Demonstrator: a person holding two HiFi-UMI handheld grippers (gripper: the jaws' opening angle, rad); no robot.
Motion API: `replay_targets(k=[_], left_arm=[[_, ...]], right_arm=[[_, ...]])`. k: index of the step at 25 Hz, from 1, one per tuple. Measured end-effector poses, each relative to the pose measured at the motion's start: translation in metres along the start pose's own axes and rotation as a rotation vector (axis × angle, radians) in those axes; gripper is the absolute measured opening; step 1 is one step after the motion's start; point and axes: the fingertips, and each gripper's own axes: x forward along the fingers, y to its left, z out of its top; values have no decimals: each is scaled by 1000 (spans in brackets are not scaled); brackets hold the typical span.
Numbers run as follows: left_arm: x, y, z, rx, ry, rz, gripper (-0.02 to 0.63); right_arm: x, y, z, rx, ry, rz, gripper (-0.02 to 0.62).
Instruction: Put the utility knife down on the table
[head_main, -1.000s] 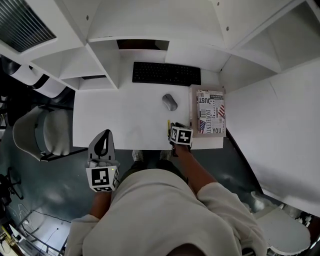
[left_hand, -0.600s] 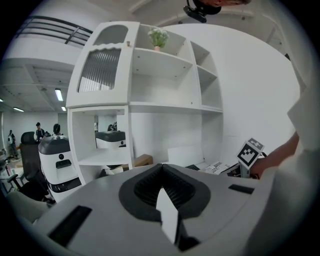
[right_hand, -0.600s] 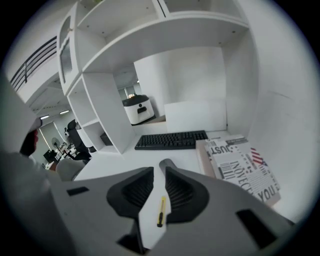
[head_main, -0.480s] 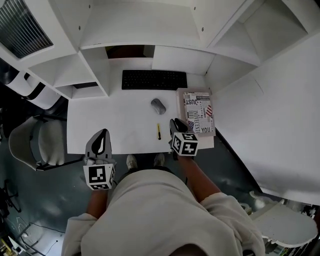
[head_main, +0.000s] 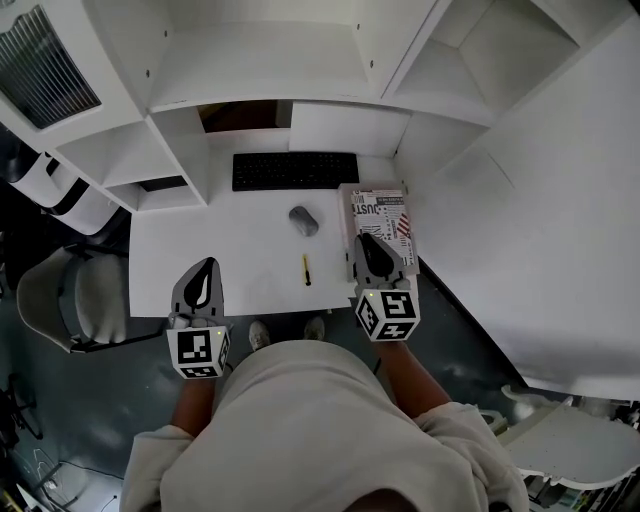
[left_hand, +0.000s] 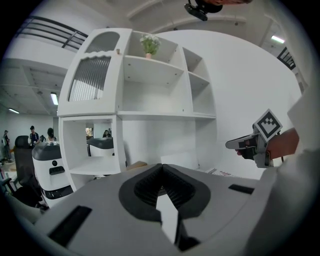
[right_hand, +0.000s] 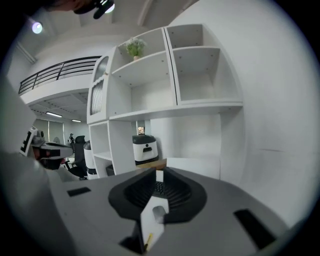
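Observation:
The utility knife (head_main: 306, 270), yellow and black, lies flat on the white table (head_main: 230, 240) just in front of the grey mouse (head_main: 303, 220). My right gripper (head_main: 368, 240) hovers to its right, over the near table edge and apart from it, with nothing between the jaws. In the right gripper view its jaws (right_hand: 159, 175) stand a narrow gap apart, and a sliver of the knife (right_hand: 148, 241) shows through the gap. My left gripper (head_main: 208, 265) hangs at the table's front left with its jaws (left_hand: 162, 167) meeting, empty.
A black keyboard (head_main: 295, 170) lies at the back of the table. A printed magazine (head_main: 380, 212) lies at the right edge, under the right gripper's tip. White shelf units (head_main: 180, 150) rise behind and left. A chair (head_main: 60, 300) stands left of the table.
One second ago the right gripper was at the knife on the table. It has since let go and drawn back to the right, leaving the knife lying there. The left gripper stayed put.

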Motion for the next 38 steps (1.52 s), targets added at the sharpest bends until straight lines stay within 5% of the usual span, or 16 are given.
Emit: replay_targets(k=[13, 38], left_arm=[[-5, -17, 13, 2, -11, -7, 2], [-3, -20, 16, 12, -6, 0, 1]], right_arm=[[-55, -11, 49, -75, -188, -23, 5], [-68, -14, 62, -116, -244, -1, 3]])
